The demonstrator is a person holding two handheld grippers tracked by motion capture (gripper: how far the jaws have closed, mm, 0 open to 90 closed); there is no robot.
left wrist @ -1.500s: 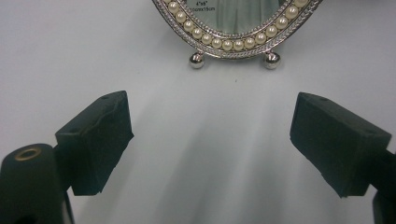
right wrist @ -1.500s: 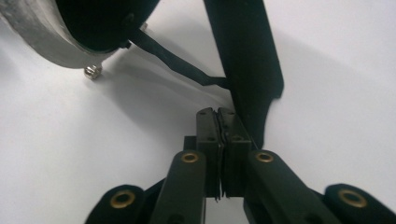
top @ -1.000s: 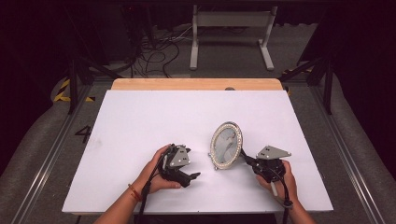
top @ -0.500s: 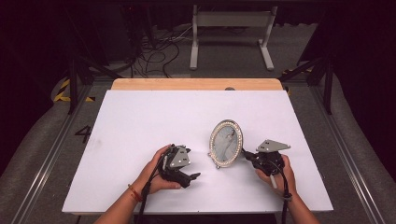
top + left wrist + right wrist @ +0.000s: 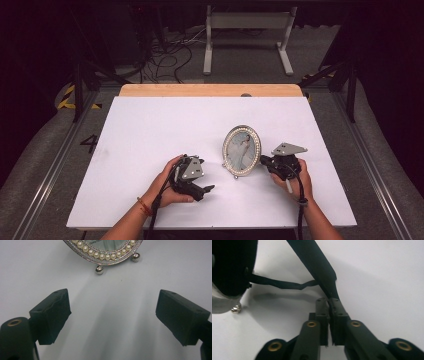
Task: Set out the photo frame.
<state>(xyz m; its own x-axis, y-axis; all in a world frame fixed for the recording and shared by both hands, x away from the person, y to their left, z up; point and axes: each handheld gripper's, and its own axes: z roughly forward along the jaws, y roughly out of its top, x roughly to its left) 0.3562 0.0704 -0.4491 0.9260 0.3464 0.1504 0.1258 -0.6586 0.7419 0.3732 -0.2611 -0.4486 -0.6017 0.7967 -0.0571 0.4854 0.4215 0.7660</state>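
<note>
White table [image 5: 150, 130] lies bare left of frame [image 5: 242, 150].

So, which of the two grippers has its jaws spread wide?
The left gripper: nothing lies between its jaws. On the right gripper the jaws, just easing open, sit nearly together on the black strut of the oval pearl-rimmed picture frame.

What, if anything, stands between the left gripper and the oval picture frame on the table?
Nothing visible does. The left gripper points its open jaws at the picture frame, and bare white table lies between them and its ball feet.
</note>
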